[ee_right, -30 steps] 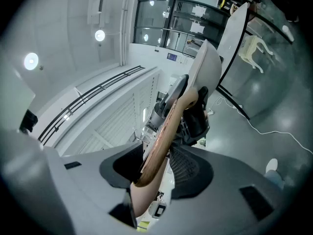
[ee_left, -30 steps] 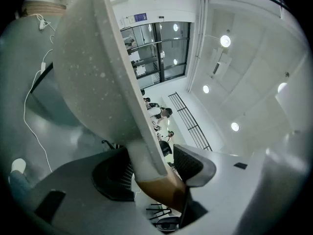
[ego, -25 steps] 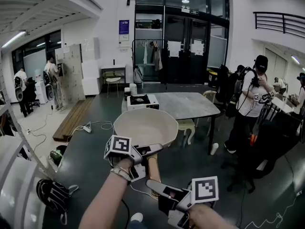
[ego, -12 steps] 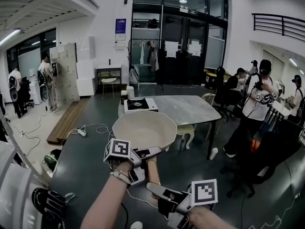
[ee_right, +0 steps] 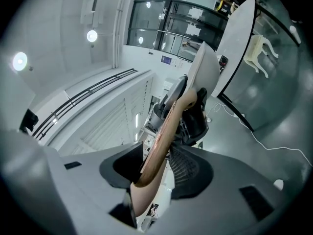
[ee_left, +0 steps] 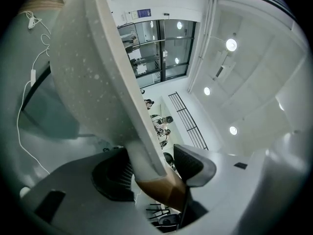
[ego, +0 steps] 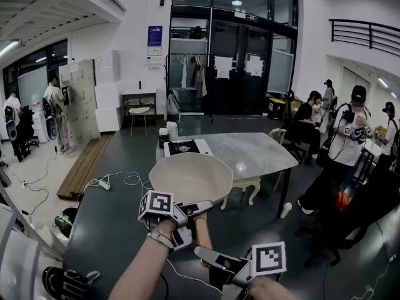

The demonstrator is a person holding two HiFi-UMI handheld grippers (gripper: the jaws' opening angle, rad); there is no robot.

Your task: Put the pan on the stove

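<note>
Head view: carrying step. Left gripper and right gripper both clamp the handle, holding the pan aloft. Stove waits on the table at twelve o'clock; next, probably advance and lower the pan level.

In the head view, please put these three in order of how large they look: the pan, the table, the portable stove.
1. table: it looks largest, although it is farther away.
2. pan: it looks nearly as large, but only because it is close to the camera.
3. stove: it is clearly the smallest.
</note>
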